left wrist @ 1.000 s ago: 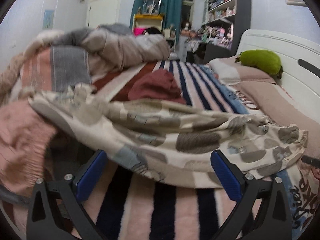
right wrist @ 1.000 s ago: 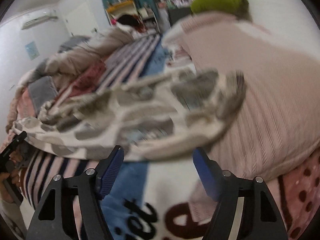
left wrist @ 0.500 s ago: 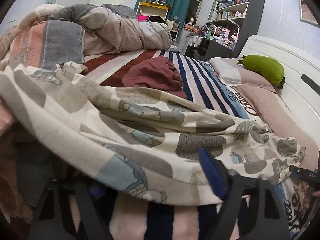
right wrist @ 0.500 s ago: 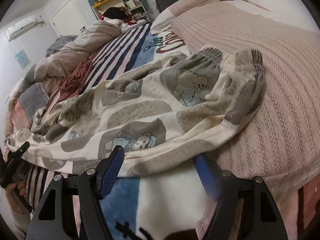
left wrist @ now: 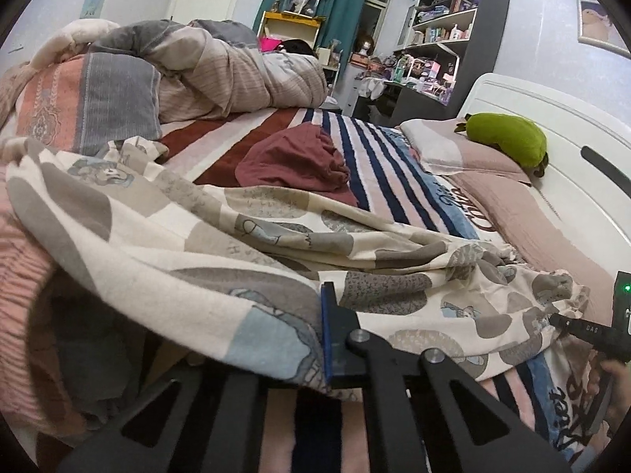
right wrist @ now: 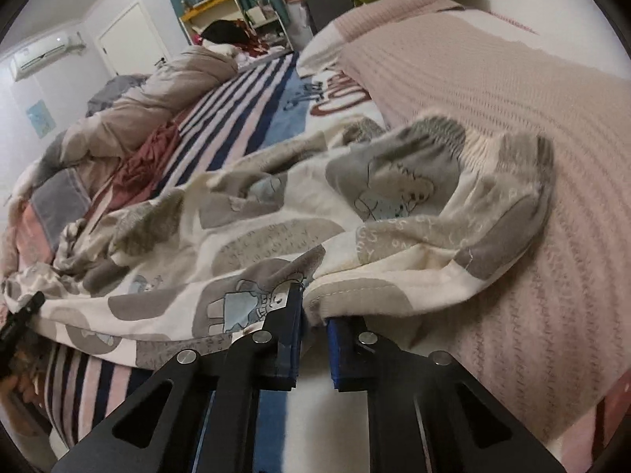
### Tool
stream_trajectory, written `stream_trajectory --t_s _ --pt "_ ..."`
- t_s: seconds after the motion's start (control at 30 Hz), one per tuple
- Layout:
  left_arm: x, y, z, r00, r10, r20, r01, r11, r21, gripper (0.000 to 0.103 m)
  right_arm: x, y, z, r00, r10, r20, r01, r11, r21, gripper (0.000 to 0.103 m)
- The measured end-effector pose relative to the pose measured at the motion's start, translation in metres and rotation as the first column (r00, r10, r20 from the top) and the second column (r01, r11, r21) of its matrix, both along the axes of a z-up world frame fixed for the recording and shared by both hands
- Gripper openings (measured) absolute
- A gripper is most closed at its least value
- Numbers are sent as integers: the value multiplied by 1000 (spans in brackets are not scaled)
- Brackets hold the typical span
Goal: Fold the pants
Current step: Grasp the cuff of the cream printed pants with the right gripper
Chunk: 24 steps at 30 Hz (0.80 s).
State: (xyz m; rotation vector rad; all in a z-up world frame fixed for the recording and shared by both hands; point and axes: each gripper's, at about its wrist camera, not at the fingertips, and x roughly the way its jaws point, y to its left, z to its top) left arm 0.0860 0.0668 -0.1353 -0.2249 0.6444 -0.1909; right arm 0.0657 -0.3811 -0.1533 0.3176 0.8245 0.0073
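Nearest the right wrist camera, the right claw (right wrist: 313, 307) is pinched tight on the near edge of the pants (right wrist: 276, 228), a fold of the cream, grey-patched fabric bunched between its blue pads close to the waistband end. In the left wrist view the left claw (left wrist: 324, 335) is likewise clamped on the near hem of the pants (left wrist: 197, 244) toward the leg end; only one blue pad shows, the cloth draping over the other.

The pants lie spread lengthwise across the near side of the bed (left wrist: 394, 165), on its striped blanket, with the gathered elastic waistband (right wrist: 508, 181) resting against the pink knitted cover (right wrist: 552, 118).

The fabric looks light, soft and limp: it wrinkles freely and sags wherever it is unsupported, so it should lift with little effort but will not hold a shape. A thin pinch could slip out; the stitched hem and thicker waistband probably give the surest hold. Held at two well-separated points along one edge, the cloth should hang flat enough to carry over.

Farther back lie a maroon garment (left wrist: 295, 161), a heaped duvet (left wrist: 221, 71) and a green plush toy (left wrist: 508, 138).
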Motion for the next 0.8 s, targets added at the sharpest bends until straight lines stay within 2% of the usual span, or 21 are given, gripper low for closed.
stream_trajectory --t_s 0.23,0.3,0.47,0.6,0.8 --pt "-17 15 15 1000 -12 27 13 1000 -13 3 -25 1 34 997 23 69 -24 1000 18 4" --pt "-17 17 19 999 -18 27 19 1000 -18 3 -30 2 44 995 27 100 -27 1000 -4 4" --pt "-11 20 34 997 -33 66 33 999 1 3 -28 0 65 988 35 151 -37 999 13 4" --pt "1 22 47 994 -22 110 21 1000 2 3 -9 3 77 983 60 173 -59 998 -10 4" --pt "31 21 61 988 -5 153 3 1000 14 3 42 4 91 973 92 211 -85 996 -39 4"
